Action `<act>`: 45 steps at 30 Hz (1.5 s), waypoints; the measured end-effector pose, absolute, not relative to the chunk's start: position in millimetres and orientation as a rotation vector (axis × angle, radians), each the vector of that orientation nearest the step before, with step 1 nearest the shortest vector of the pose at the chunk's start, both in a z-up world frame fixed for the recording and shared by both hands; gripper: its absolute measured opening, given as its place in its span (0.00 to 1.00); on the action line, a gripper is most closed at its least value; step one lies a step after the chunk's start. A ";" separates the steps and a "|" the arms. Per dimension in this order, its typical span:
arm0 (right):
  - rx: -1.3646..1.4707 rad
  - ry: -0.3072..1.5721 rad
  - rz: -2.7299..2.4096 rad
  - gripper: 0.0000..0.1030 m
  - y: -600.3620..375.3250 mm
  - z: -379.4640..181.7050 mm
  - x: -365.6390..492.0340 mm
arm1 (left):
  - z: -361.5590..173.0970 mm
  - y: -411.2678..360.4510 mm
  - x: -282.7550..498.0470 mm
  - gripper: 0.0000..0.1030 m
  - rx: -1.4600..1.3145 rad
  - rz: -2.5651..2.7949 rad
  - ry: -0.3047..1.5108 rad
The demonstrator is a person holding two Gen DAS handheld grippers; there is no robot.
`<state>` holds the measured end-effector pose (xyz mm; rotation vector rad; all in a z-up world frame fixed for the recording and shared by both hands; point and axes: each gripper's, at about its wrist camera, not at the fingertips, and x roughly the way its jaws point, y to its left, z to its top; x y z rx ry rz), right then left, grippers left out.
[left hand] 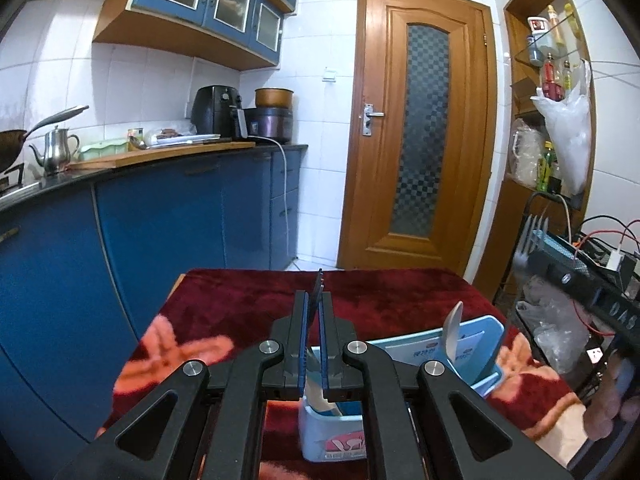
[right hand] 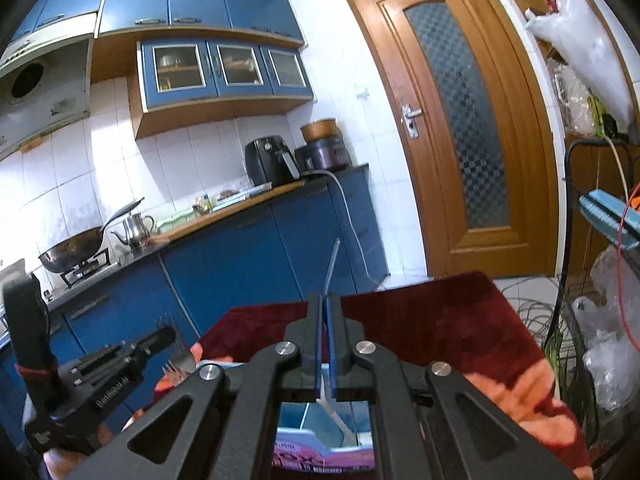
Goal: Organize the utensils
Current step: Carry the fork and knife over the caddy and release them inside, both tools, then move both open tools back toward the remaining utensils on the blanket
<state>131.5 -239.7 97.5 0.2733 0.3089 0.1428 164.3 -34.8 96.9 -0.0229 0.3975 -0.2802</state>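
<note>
Over the blue box (left hand: 332, 432) on the red cloth (left hand: 240, 304), your left gripper (left hand: 314, 300) pinches a fork (left hand: 319, 280), your right gripper (right hand: 329, 304) a thin utensil (right hand: 333, 264). Lower each vertically; release only once inside the box.

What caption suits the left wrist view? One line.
Left gripper shut on a utensil above a blue holder on a red cloth.

The right gripper's fingers (right hand: 339, 320) hide most of the thin utensil (right hand: 333, 264) they clamp, and the bin (right hand: 296, 420) below is cut off.
</note>
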 end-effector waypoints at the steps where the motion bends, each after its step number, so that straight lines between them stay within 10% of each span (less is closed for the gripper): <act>1: 0.277 0.328 0.155 0.05 -239.7 94.3 132.9 | 97.1 -35.4 162.7 0.09 -0.022 -0.287 0.398; 7: 0.296 0.357 0.174 0.15 -242.4 86.1 131.3 | 100.8 -36.4 147.7 0.41 -0.018 -0.312 0.385; 45: 0.358 0.577 0.201 0.35 -237.5 48.1 -1.6 | 65.6 -3.3 30.9 0.46 -0.023 -0.307 0.648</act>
